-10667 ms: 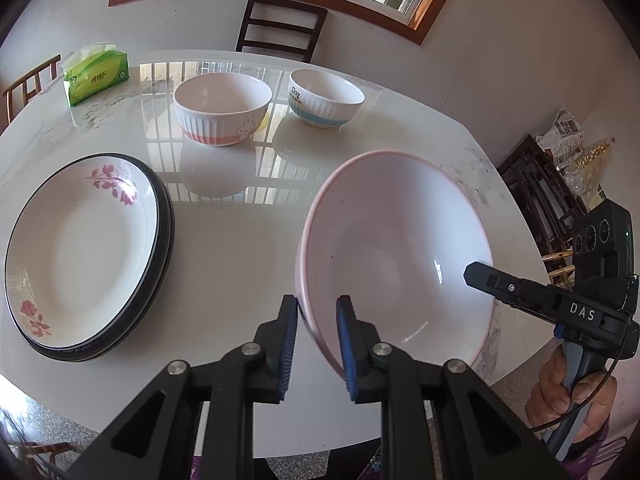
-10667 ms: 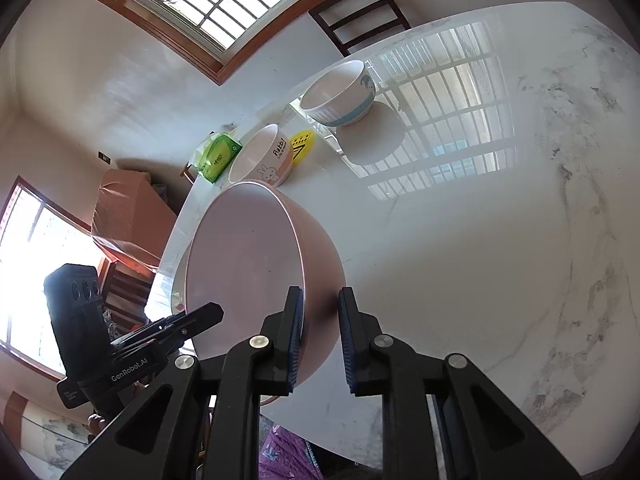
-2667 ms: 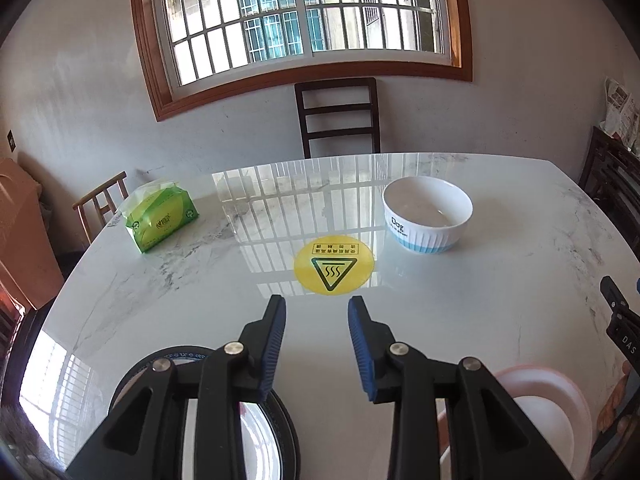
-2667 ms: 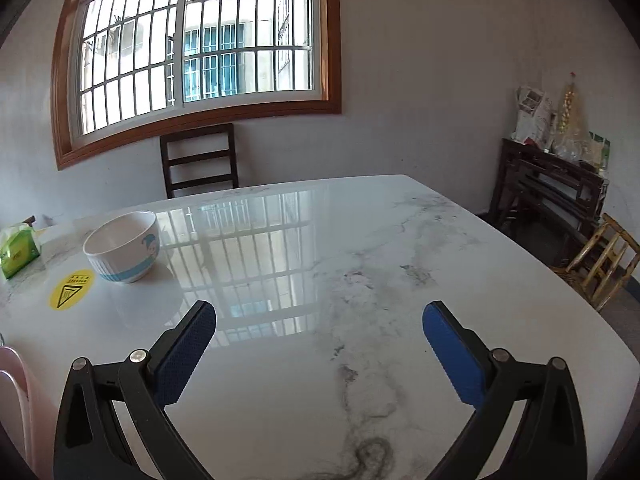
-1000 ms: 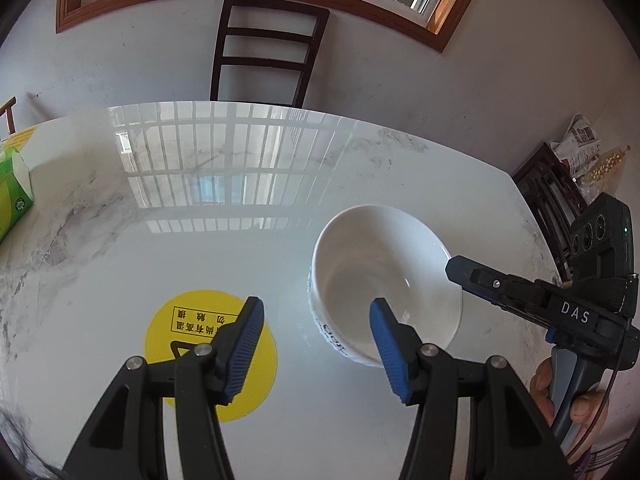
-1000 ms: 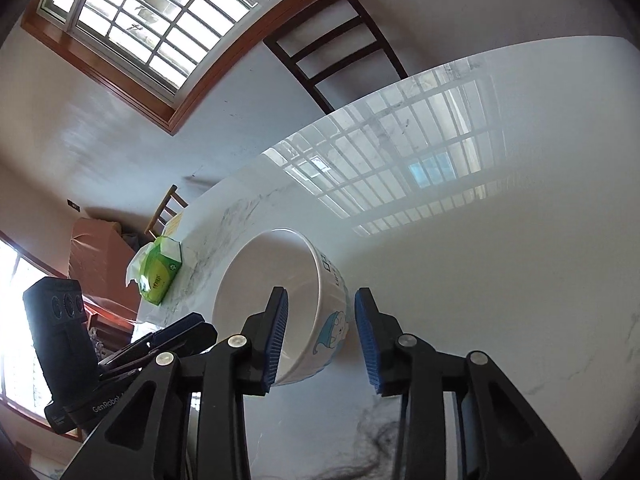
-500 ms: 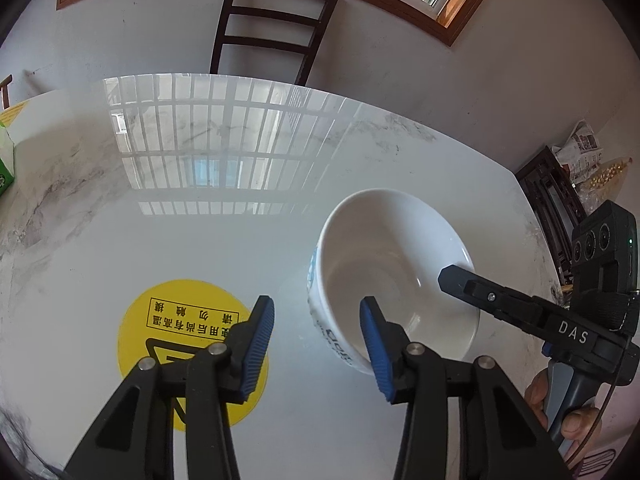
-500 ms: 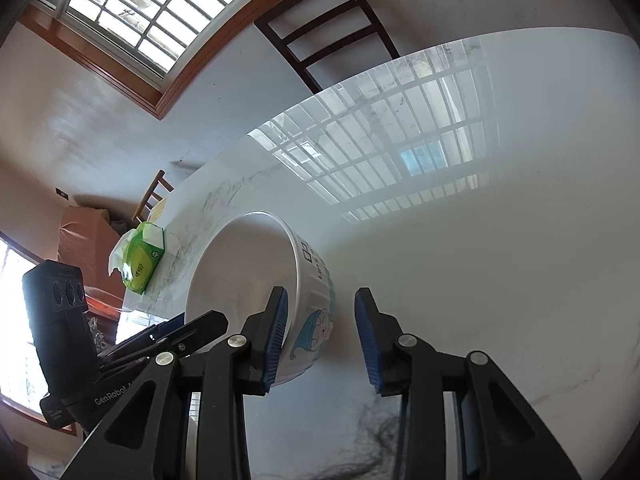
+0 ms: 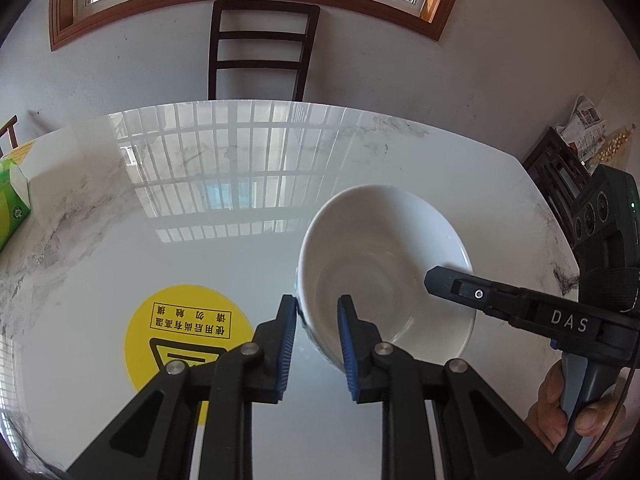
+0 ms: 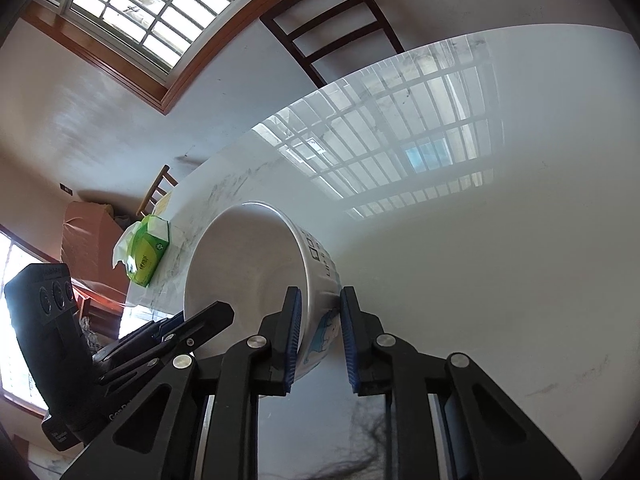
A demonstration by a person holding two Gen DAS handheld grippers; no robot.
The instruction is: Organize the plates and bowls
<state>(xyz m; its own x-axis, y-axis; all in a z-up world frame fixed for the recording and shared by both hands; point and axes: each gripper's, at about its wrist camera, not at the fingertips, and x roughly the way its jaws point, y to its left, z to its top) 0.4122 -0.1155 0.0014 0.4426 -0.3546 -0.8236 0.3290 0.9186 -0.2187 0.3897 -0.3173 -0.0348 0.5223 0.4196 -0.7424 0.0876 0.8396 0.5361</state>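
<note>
A white bowl (image 9: 380, 256) with a blue cartoon print on its side is held tilted above the white marble table (image 9: 200, 200). My left gripper (image 9: 316, 336) is shut on its near rim, one pad inside and one outside. My right gripper (image 10: 318, 332) is shut on the opposite rim of the same bowl (image 10: 248, 264). The right gripper's finger also shows in the left wrist view (image 9: 472, 292), reaching into the bowl. The plates and the other bowls are out of view.
A round yellow warning sticker (image 9: 180, 328) lies on the table under my left gripper. A green tissue pack (image 9: 12, 204) sits at the table's left edge; it also shows in the right wrist view (image 10: 146, 250). A dark wooden chair (image 9: 262, 48) stands behind the far edge.
Both grippers have closed from partly open onto the bowl's rim. The bowl has tipped up off the table and sits nearer to both cameras.
</note>
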